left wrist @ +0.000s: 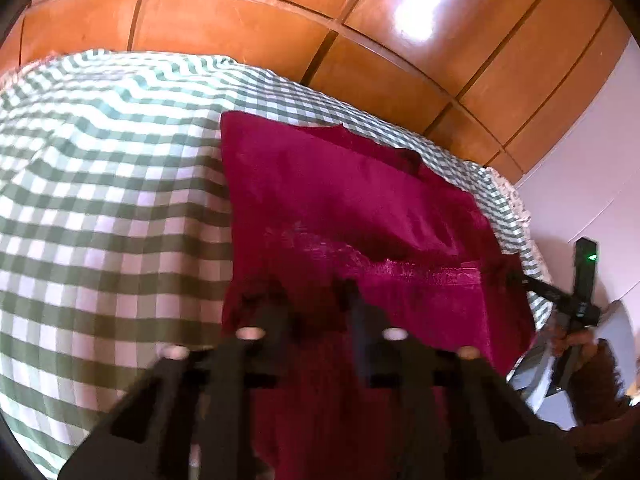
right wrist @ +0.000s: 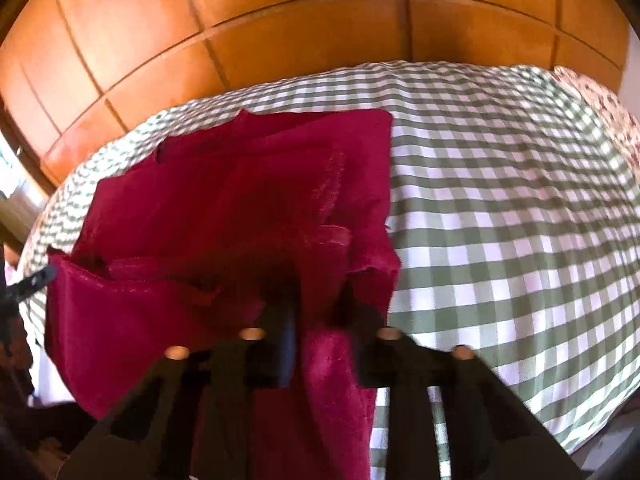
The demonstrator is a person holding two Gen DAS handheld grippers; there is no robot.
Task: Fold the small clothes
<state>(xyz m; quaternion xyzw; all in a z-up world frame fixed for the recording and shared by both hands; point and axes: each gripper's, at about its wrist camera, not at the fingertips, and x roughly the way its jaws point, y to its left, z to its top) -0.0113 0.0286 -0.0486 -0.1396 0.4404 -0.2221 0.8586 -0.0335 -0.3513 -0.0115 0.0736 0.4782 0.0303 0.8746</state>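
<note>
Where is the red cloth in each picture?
Left wrist view: the red cloth fills the middle and right, hanging down to the left tongs at the bottom.
Right wrist view: the red cloth fills the middle and left, hanging down to the right tongs.
Shared landmark: the green checked bedcover under it, with wooden cupboard doors behind.

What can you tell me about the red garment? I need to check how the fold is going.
The red garment is a deep crimson, soft-looking cloth, lying partly folded on the green-checked bedcover, with a stitched hem and layered flaps showing. Its near edge is lifted off the cover: the left gripper and the right gripper each have their jaws shut on it, at opposite corners.
</note>
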